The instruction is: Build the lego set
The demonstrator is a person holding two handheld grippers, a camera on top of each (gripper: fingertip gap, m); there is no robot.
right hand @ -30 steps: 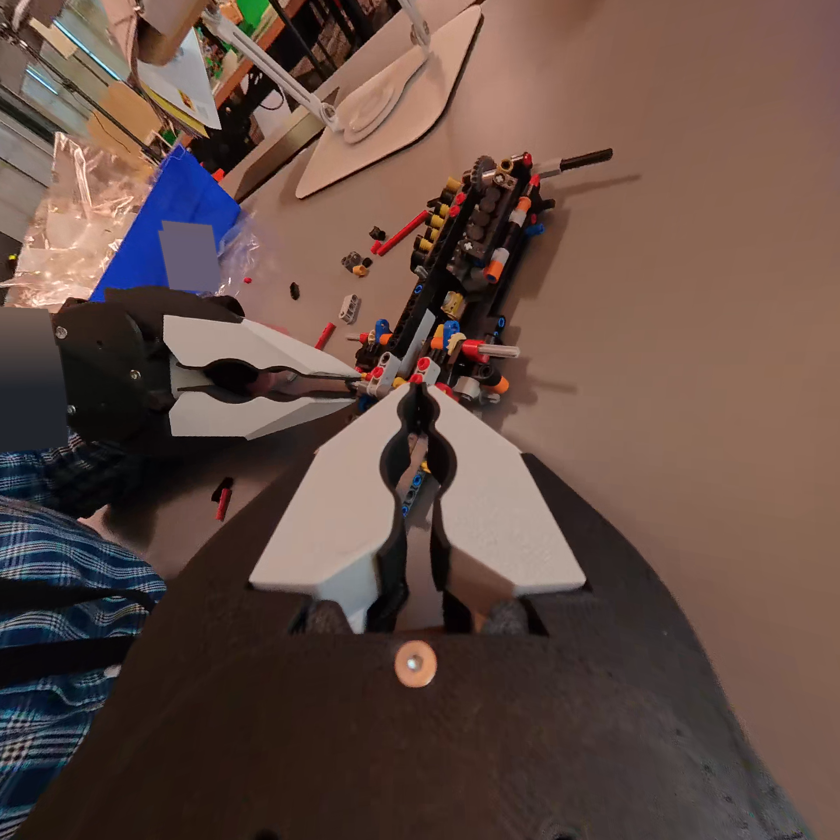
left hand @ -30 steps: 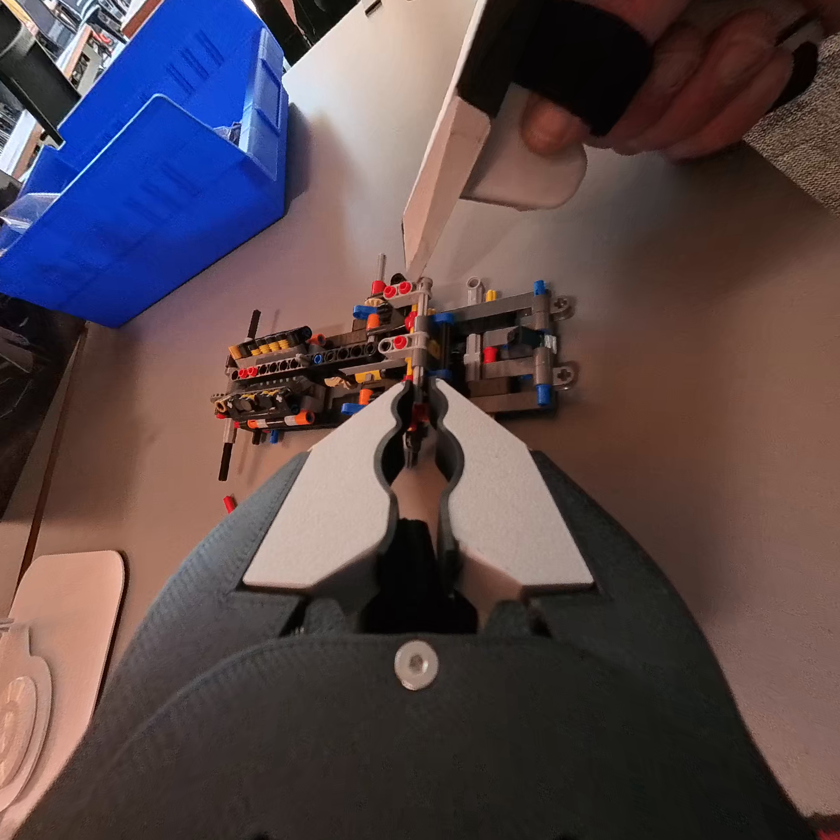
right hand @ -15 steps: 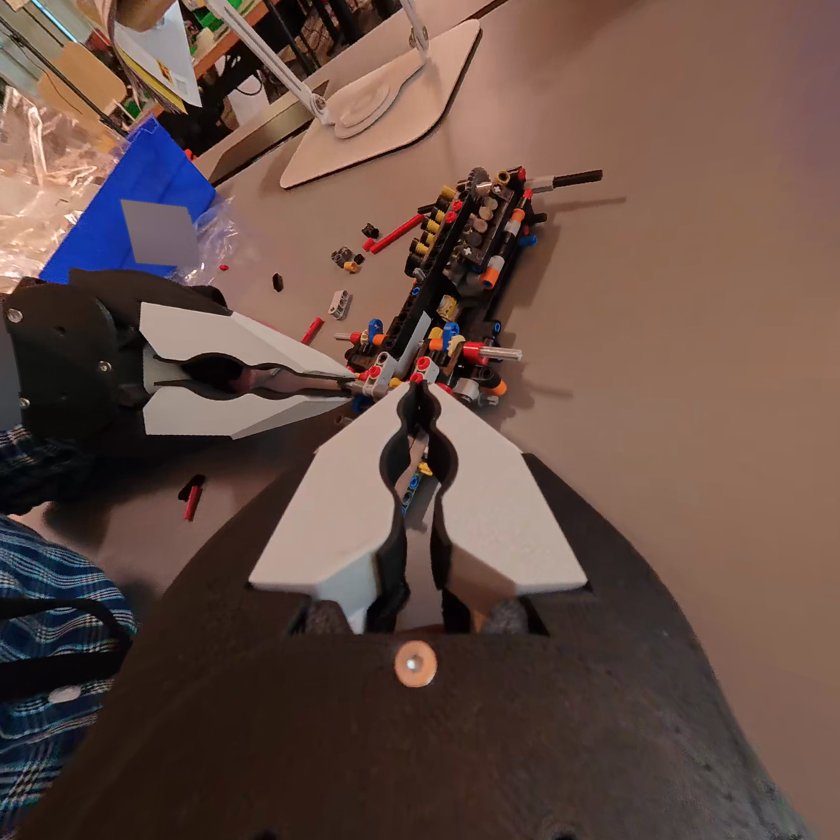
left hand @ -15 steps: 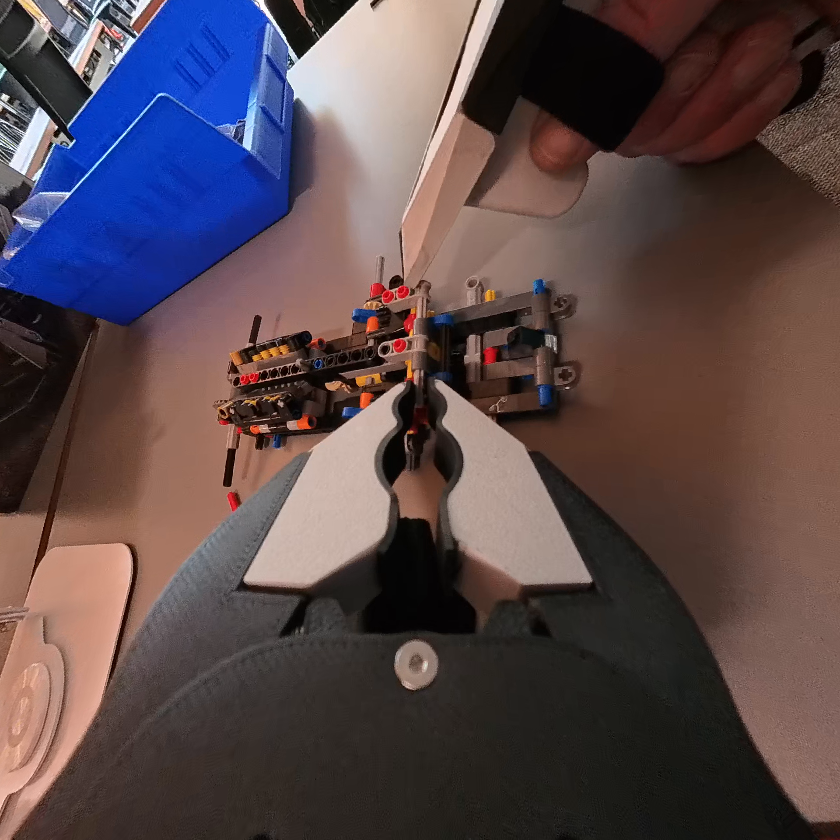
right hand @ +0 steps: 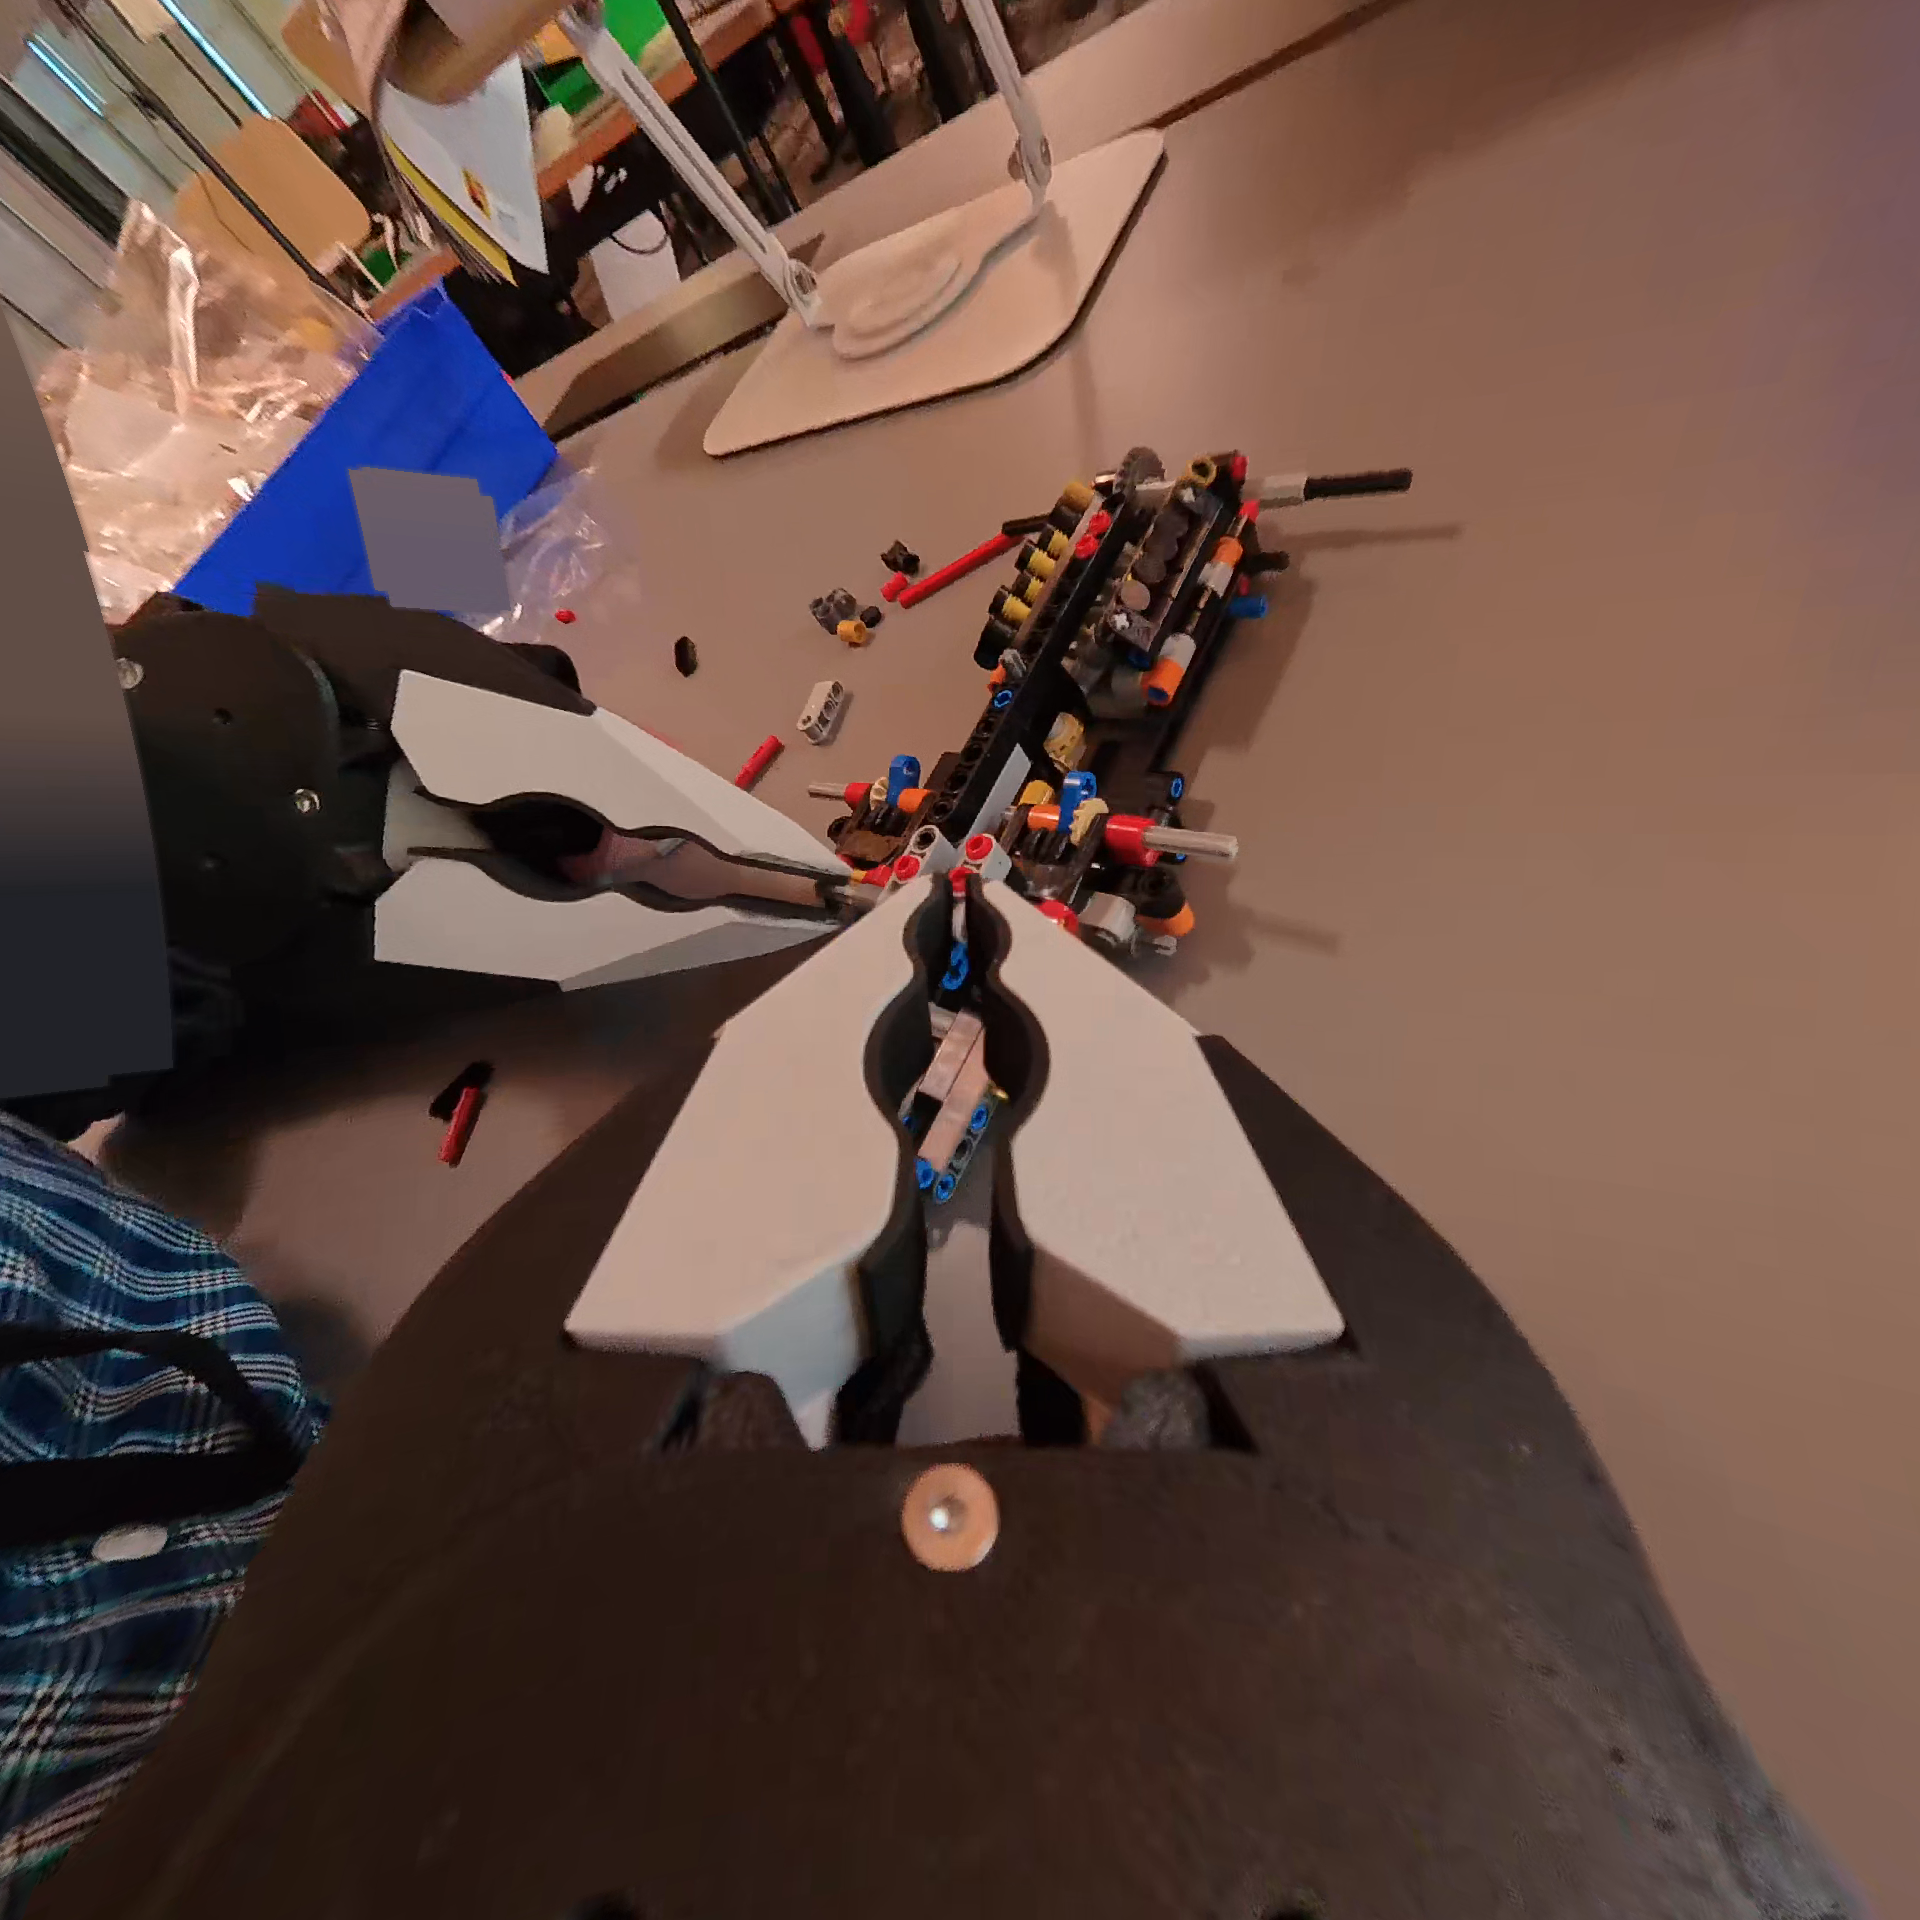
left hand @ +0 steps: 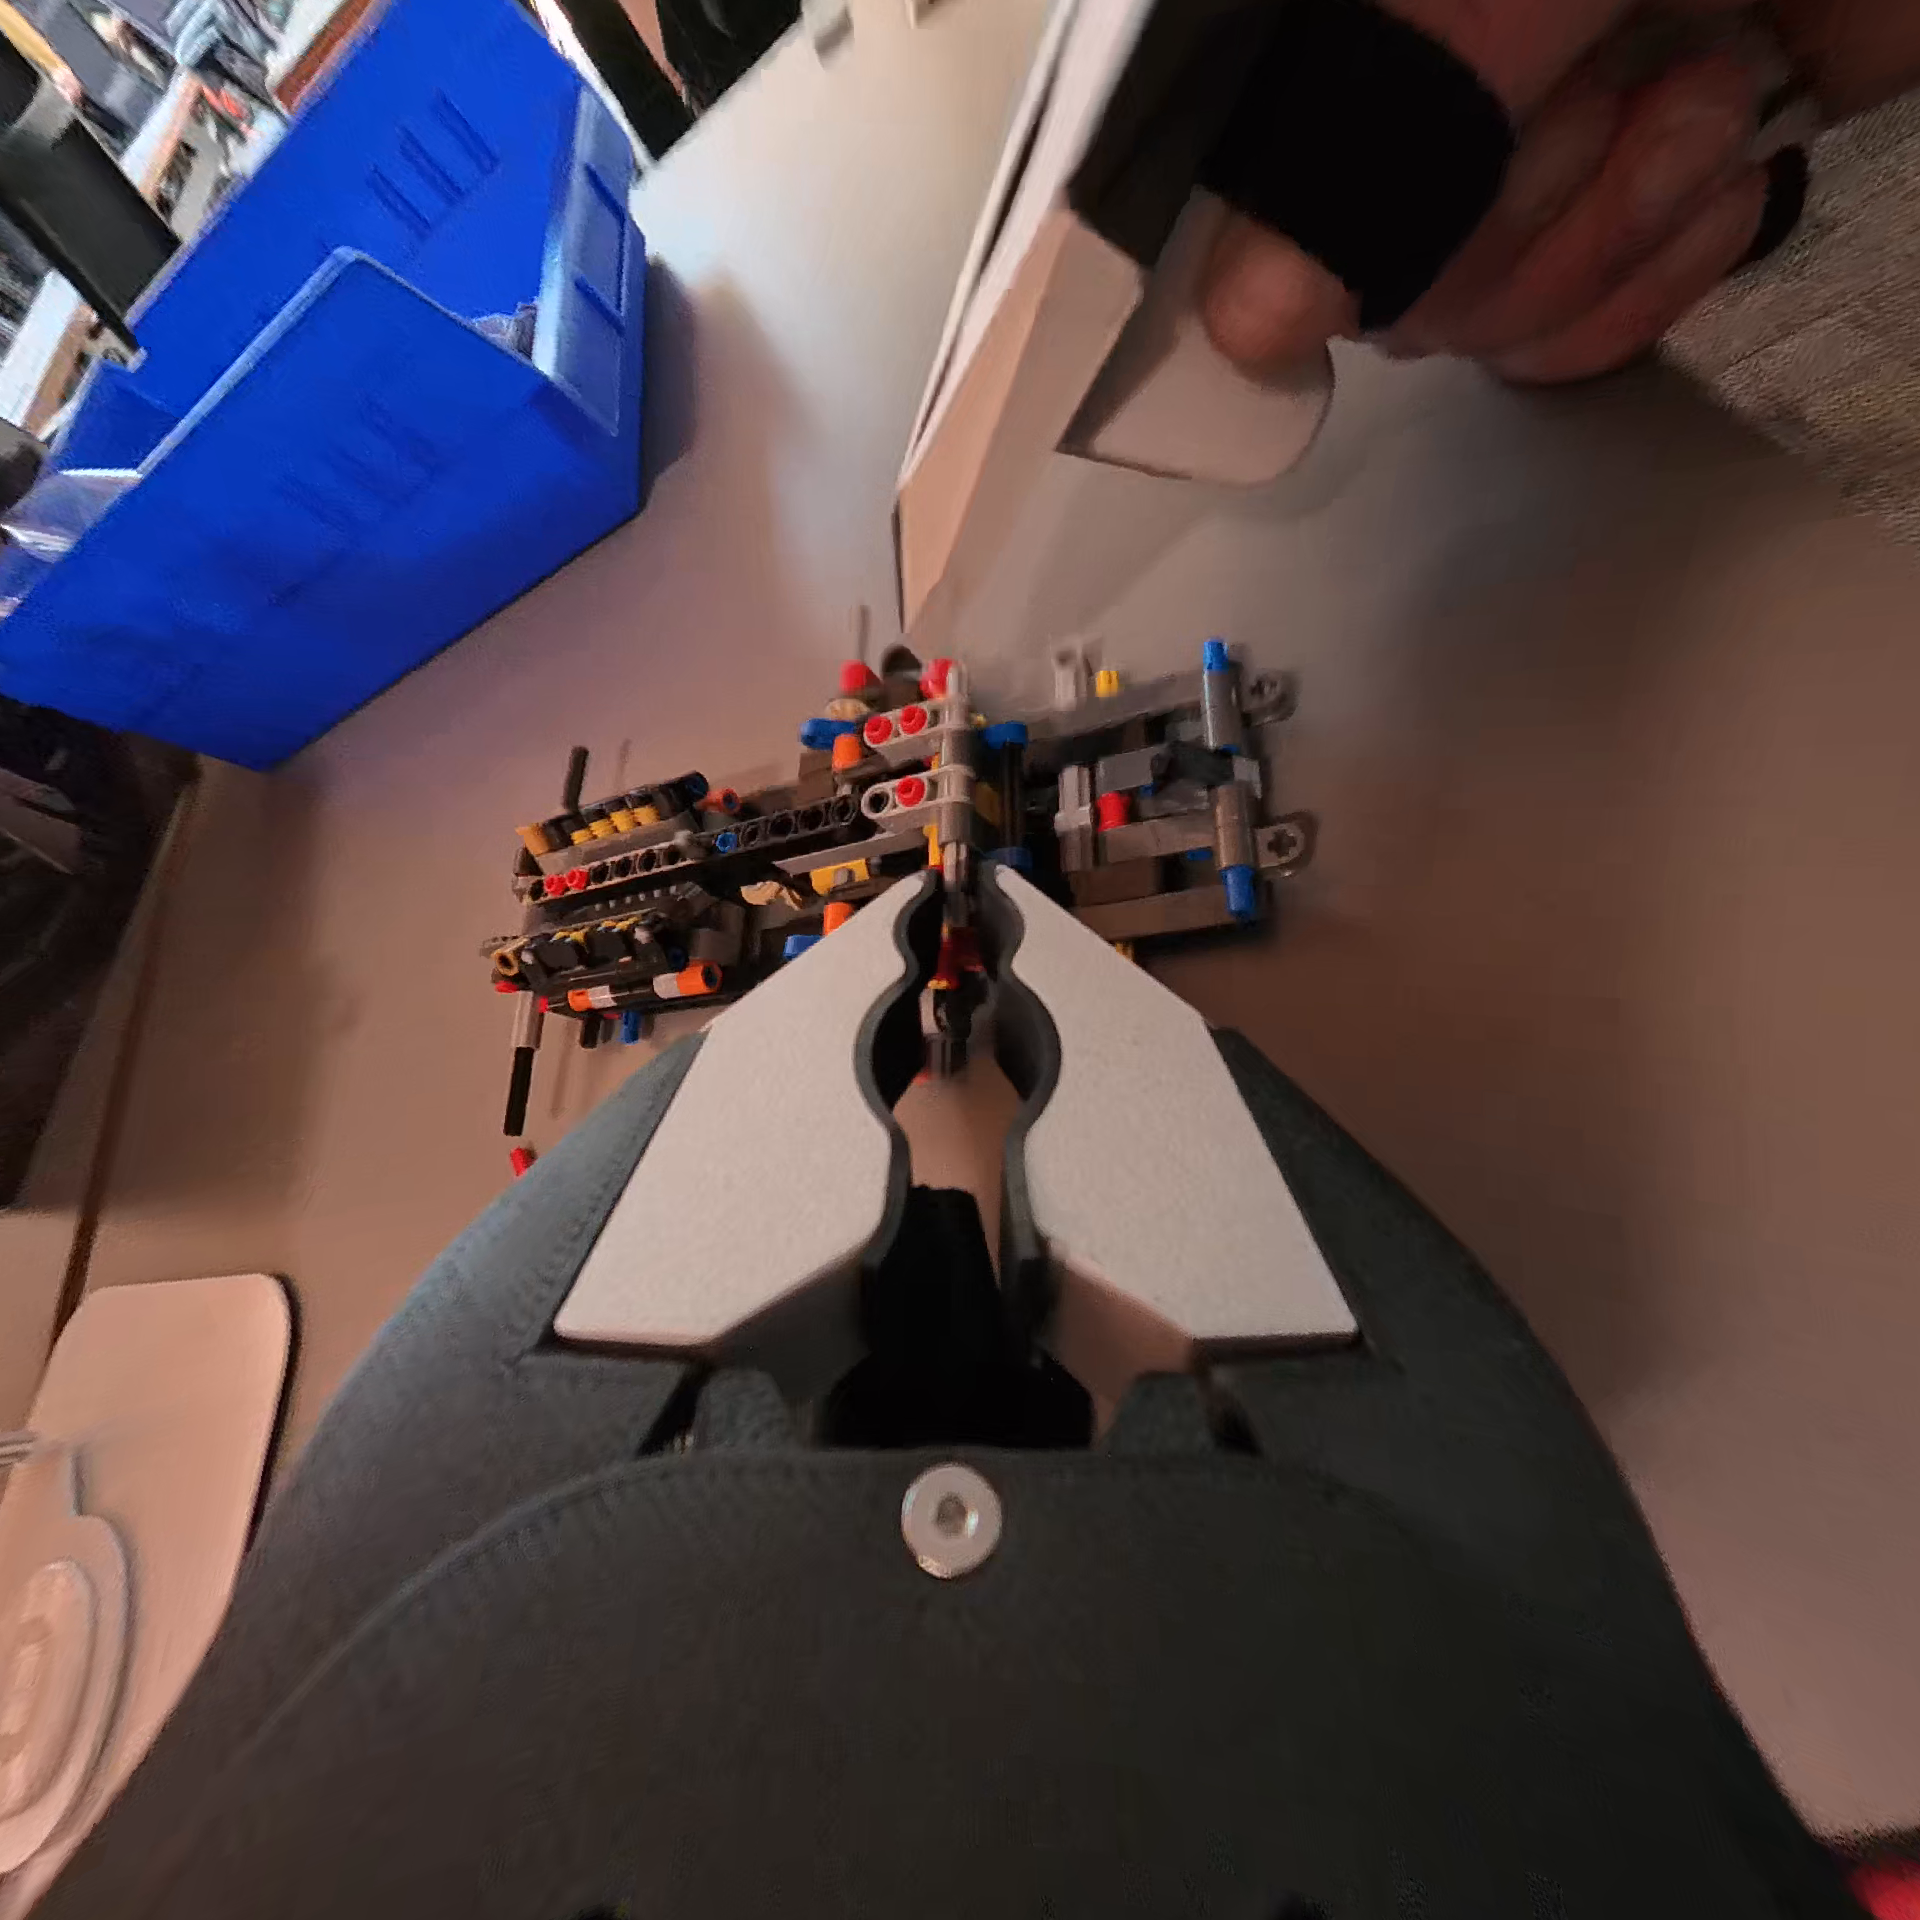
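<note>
Left wrist view: looked steeply down along its fingers, close over the model's (left hand: pixel 904 831) middle, bin (left hand: pixel 312 416) far left. Right wrist view: looked lower and lengthwise along the model (right hand: pixel 1101 717) from its near end, toward the far lamp base (right hand: pixel 935 312). Shared: model, table (right hand: pixel 1558 727), bin (right hand: pixel 353 488), each other's gripper.

Blue storage bin (left hand: pixel 343 436) sits at the far left of the grey table (left hand: pixel 1558 935); crinkled clear plastic bags (right hand: pixel 177 416) bunch up beside it; a pale flat lamp base (right hand: pixel 935 312) rests further along the tabletop, white arm (right hand: pixel 707 177) rising from it; a blue plaid sleeve (right hand: pixel 114 1455) fills the near corner.
</note>
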